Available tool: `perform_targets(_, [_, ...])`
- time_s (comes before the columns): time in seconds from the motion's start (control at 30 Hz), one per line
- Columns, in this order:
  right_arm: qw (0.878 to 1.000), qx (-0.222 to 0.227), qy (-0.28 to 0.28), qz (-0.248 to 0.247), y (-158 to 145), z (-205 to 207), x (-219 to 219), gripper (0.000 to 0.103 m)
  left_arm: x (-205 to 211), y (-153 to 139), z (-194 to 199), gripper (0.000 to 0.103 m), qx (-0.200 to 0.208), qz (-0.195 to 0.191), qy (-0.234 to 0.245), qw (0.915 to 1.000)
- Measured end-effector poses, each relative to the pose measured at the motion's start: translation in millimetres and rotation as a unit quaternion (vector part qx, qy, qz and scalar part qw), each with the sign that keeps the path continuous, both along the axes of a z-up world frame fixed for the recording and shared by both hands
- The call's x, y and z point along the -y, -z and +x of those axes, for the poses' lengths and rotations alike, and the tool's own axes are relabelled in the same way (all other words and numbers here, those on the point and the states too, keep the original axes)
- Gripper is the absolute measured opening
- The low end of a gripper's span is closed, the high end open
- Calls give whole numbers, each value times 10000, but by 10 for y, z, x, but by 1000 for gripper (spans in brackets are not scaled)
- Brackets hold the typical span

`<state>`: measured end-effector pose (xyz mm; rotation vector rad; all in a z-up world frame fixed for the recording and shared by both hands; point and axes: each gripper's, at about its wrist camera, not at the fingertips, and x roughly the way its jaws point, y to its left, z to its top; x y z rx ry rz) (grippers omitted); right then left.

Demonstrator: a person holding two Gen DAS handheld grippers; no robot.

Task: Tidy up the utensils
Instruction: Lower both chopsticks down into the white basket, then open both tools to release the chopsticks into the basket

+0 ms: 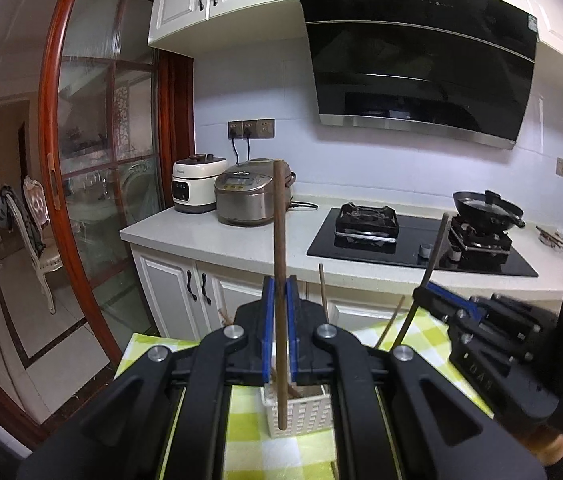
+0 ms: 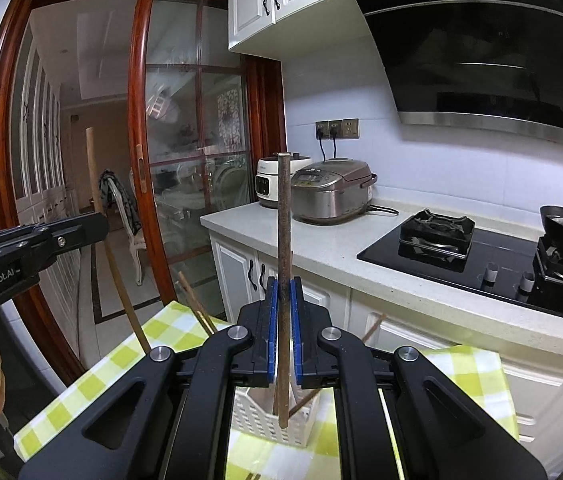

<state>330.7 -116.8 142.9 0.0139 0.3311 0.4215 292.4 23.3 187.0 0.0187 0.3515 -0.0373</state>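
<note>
Chopsticks: the left gripper (image 1: 280, 304) has its jaws closed on one dark wooden chopstick (image 1: 280, 240), upright over the white slatted utensil basket (image 1: 305, 416) on the green-checked cloth (image 1: 249, 424). The right gripper (image 2: 284, 308) likewise clamps a second chopstick (image 2: 284, 220) above that basket (image 2: 265, 416) (its neighbour's housing reads "GenRobot.AI").

The white slotted basket (image 1: 301, 412) is largely covered by the left gripper (image 1: 280, 300) body, only its front wall showing; in the right wrist view the basket's (image 2: 277, 416) sides vanish behind the right gripper (image 2: 284, 300); the brown stick's (image 1: 280, 280) middle is masked by blue pads; the loose sticks' (image 1: 323, 292) lower ends are hidden; the checked cloth (image 2: 93, 380) is cut off at the bottom.
</note>
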Motion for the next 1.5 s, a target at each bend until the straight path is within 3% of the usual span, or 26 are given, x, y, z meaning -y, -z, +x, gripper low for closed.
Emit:
perform_targets(0.23, [9997, -18, -93, 204, 17, 248, -68, 7, -51, 28, 215, 6, 82, -169, -81, 9998])
perform_targets(0.5, [9993, -230, -286, 72, 156, 412, -243, 7, -46, 171, 434, 6, -32, -288, 4, 9996])
perform_targets(0.7, [9971, -615, -374, -227, 379, 538, -381, 7, -16, 488, 631, 6, -500, -139, -23, 9986])
perform_targets(0.93, [9924, -1092, -500, -250, 583, 730, -441, 7, -229, 890, 822, 7, -1099, -390, -126, 9931])
perform_targets(1.03, [9920, -1147, -470, -226, 613, 763, -464, 9, -300, 956, 787, 19, -1095, -408, -212, 9929])
perform_targets(1.27, [9926, -1147, -410, 33, 594, 599, -223, 12, -521, 948, 381, 66, -629, -415, -687, 9948])
perform_targets(1.37, [9919, -1216, -363, 57, 683, 400, -75, 15, -580, 1025, 124, 79, -458, -334, -898, 9943])
perform_targets(1.5, [9911, -1288, -322, 137, 902, 94, 74, 45, -587, 1263, -199, 94, -451, -247, -1055, 9931])
